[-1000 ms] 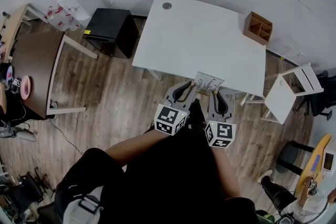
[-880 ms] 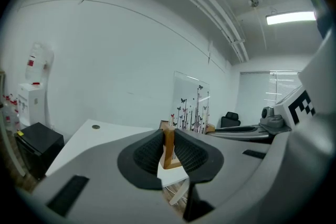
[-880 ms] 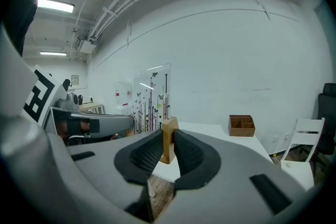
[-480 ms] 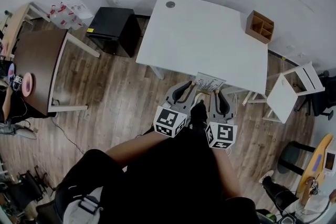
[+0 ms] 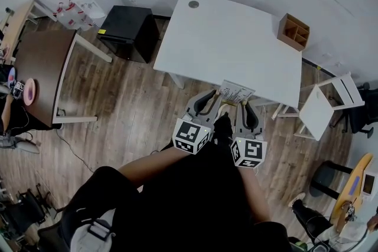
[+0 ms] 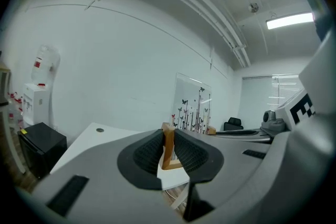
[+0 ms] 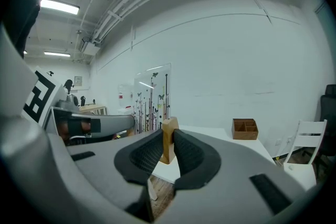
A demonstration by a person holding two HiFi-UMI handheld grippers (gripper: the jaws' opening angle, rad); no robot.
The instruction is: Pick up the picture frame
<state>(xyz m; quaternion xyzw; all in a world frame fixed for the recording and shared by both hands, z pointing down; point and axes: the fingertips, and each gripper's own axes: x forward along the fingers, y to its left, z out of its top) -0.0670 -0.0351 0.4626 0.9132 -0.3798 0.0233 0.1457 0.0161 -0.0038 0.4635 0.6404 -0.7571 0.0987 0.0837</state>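
L gripper (image 5: 207,100) & R gripper (image 5: 248,111) both clamped on picture frame (image 5: 235,93) (wooden edges) by table (image 5: 224,44); contents of organizer (image 5: 293,31) unclear.

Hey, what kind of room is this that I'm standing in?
Most likely an office or lab workroom: a white desk with a wooden desk organizer on it, a black cabinet beside it, and a ceiling strip light overhead.

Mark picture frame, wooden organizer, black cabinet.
picture frame (image 5: 237,93), head view, printed face.
wooden organizer (image 5: 293,32), head view, top compartments.
black cabinet (image 5: 125,25), head view, top panel.
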